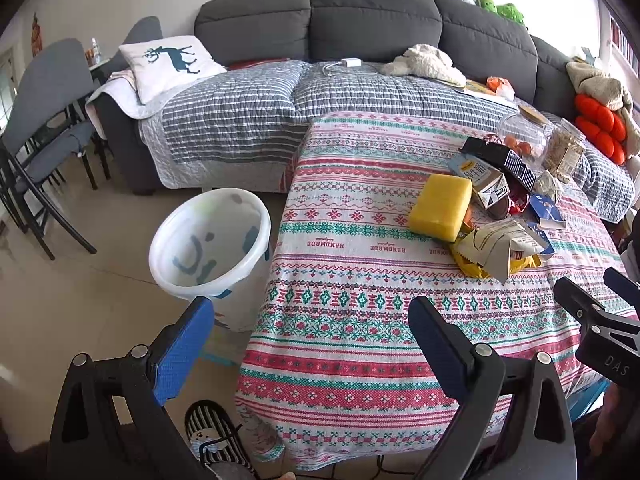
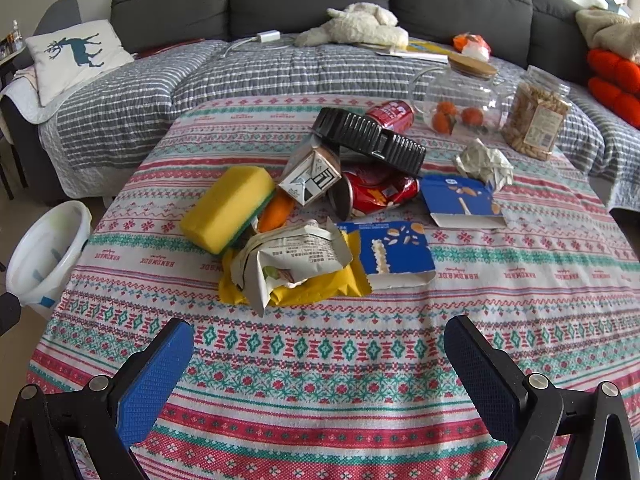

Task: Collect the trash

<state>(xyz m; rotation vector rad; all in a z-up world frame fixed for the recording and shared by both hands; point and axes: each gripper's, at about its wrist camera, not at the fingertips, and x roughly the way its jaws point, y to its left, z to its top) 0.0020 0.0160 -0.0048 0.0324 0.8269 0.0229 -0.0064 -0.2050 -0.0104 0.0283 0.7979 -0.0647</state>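
A: Starting at the far left, what's at nine o'clock?

B: In the right wrist view, a white bin stands on the floor just beside the desk, at about nine o'clock. The left wrist view shows it at about ten o'clock, seen from above.

A: And the left tool?

B: The left tool hangs over the desk's near corner, its blue pads spread wide with nothing between them.

A: Moving right, where is the trash?

B: Heaped near the middle of the patterned cloth, at twelve o'clock in the right wrist view. Leftmost is a yellow sponge, tilted, with an orange peel just beside it. In front of those a crumpled paper wrapper lies on a yellow packet. Behind, a small carton leans against a crushed red can, and a black ribbed tray rests across the top of the heap.

A: Further right?

B: Two torn blue box pieces, a crumpled paper ball at one o'clock, then a glass jar with oranges inside and a plastic jar of snacks near the far edge.

A: The right tool?

B: The right tool hovers over bare cloth at six o'clock, pads wide apart, gripping nothing, well short of the heap.
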